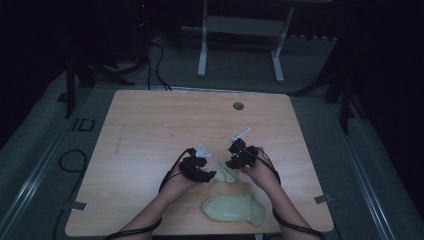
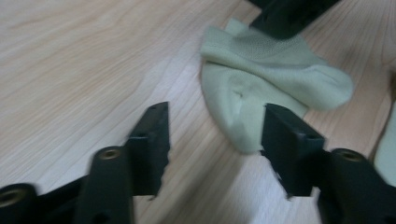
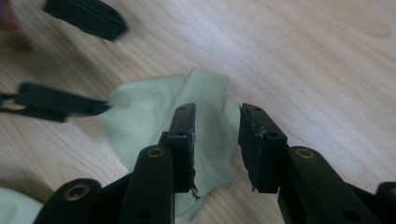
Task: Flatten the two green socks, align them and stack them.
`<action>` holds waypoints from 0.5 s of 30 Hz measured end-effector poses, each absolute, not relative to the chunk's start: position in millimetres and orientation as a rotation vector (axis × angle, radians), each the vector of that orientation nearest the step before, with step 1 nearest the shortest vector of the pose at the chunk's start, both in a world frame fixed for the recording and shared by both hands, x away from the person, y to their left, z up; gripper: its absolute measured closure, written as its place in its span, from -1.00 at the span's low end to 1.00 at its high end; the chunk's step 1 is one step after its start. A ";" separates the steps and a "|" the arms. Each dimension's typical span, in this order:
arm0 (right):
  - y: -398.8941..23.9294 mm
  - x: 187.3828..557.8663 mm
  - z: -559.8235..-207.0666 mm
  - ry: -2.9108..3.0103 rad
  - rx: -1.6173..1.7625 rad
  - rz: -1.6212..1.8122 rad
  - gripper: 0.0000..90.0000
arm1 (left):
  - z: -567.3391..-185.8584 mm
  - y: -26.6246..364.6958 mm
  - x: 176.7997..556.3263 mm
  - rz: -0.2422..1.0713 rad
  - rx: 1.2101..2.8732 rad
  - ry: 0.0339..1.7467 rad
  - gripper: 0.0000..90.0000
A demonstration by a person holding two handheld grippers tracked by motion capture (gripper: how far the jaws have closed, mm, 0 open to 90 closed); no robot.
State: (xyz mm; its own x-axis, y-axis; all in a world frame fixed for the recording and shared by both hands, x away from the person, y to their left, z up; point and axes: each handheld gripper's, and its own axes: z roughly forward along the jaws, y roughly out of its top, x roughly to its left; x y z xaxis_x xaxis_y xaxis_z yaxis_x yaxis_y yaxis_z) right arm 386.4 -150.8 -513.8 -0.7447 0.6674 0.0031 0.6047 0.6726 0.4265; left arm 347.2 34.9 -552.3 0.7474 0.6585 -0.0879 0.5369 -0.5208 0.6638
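While two hand-held grippers are held low over the wooden table (image 1: 150, 125), two pale green socks can be counted on it. One crumpled sock (image 1: 226, 172) lies between the grippers near the middle of the table's near half; the flat sock (image 1: 234, 208) is laid out closer to the near edge, just apart from the first.

Two hands are seen coming in from the bottom of the high view, one on each tool. The left gripper (image 1: 210, 176) is pointed toward the crumpled sock (image 2: 261, 88) from the left. In the left gripper view its two black jaws are seen standing apart, with bare wood and only the nearest edge of the sock between them; nothing is pinched. One jaw of the other tool is seen resting at the sock's far end in that view.

The right gripper (image 3: 215, 135) is lowered over the crumpled sock (image 3: 154, 116) from the right. Its two jaws are parted, a fold of knit fabric is seen in the gap, and the pads are not pressed on it. A small part of the flat sock (image 3: 11, 205) is visible at the lower left corner of the right gripper view.
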 end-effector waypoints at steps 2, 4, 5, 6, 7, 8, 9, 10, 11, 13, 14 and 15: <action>-149.6 386.3 -518.9 2.748 1.044 0.598 0.49 | -555.9 29.8 350.5 0.235 2.272 0.895 0.11; -149.2 385.9 -523.6 2.761 1.036 0.574 0.49 | -557.6 26.7 352.0 0.248 2.269 0.893 0.16; -149.2 385.8 -526.0 2.770 1.024 0.560 0.50 | -557.5 25.5 352.7 0.256 2.272 0.891 0.21; -149.0 385.2 -528.3 2.778 1.017 0.544 0.50 | -557.6 24.5 353.3 0.259 2.270 0.891 0.26; -149.1 384.8 -530.6 2.781 1.010 0.526 0.50 | -557.5 23.6 353.6 0.269 2.274 0.890 0.27; -149.6 384.0 -531.7 2.779 1.008 0.538 0.53 | -557.4 22.6 353.4 0.276 2.277 0.890 0.34; -150.6 383.3 -531.7 2.781 1.009 0.545 0.59 | -557.5 21.9 353.1 0.278 2.277 0.885 0.39; -151.0 382.6 -532.2 2.780 1.003 0.552 0.64 | -557.7 21.0 352.5 0.280 2.274 0.886 0.46; -150.8 381.7 -532.5 2.780 1.001 0.558 0.71 | -557.7 20.1 352.2 0.273 2.272 0.883 0.57; -149.1 380.1 -531.8 2.784 0.988 0.549 0.83 | -556.8 17.7 351.7 0.274 2.279 0.882 0.78; -148.4 379.7 -530.8 2.781 0.992 0.543 0.86 | -556.6 16.4 351.5 0.278 2.279 0.889 0.89; -148.2 379.3 -529.5 2.780 0.994 0.545 0.87 | -556.1 15.5 351.3 0.285 2.279 0.896 0.92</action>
State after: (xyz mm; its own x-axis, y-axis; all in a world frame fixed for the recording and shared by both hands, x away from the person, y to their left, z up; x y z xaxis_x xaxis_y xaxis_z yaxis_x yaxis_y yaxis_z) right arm 379.3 -148.2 -529.5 -0.7722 0.6353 -0.0094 0.5848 0.7164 0.3805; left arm 351.3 15.5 -556.1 0.7412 0.6703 -0.0374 0.5257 -0.5449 0.6532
